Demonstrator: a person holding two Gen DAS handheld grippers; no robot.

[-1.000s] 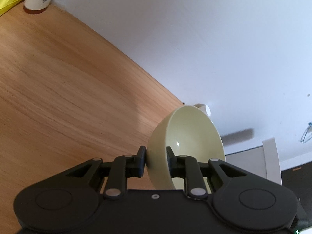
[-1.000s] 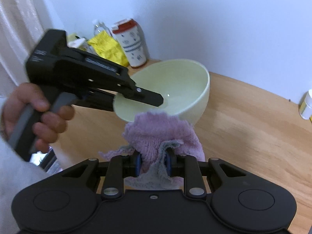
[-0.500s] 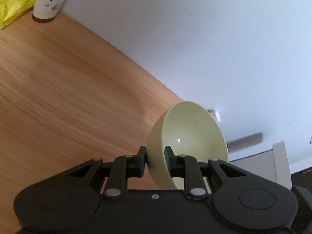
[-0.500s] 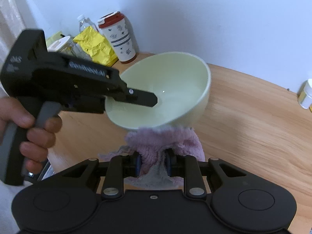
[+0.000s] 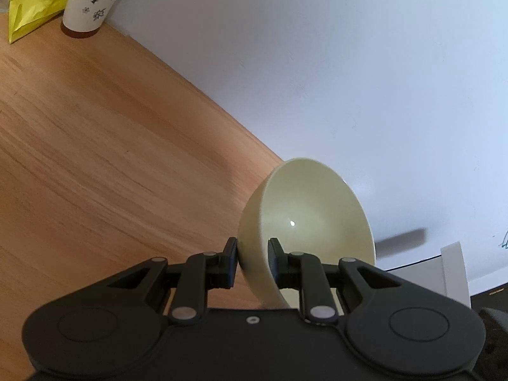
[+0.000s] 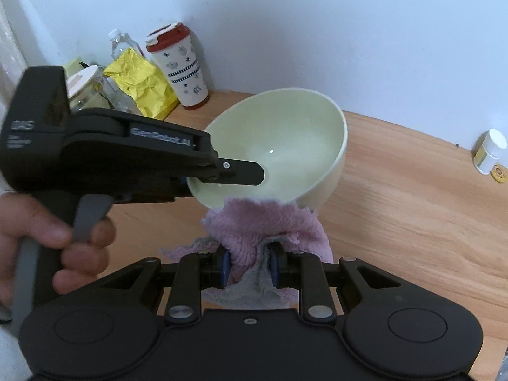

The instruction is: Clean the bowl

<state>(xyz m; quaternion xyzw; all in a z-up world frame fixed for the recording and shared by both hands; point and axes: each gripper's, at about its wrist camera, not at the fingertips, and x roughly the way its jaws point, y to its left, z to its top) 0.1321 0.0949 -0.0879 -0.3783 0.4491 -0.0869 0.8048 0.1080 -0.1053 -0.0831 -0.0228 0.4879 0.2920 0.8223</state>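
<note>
The left claw (image 5: 253, 257) pinches the bowl (image 6: 279, 146) rim, lifting it off the worktop (image 6: 412, 209) for access. The right claw (image 6: 248, 266) grips the cloth (image 6: 270, 225) below the bowl.

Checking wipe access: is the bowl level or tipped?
Tipped: the bowl hangs off the table, rim pinched by the left tongs, opening tilted toward the right wrist camera.

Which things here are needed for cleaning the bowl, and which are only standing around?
For the job:
- bowl, wall clamped by left gripper
- pink cloth, clamped by right gripper

Just lying about:
- patterned cup with red lid
- yellow bag
- clear bottle
- small white jar
- wooden table
</note>
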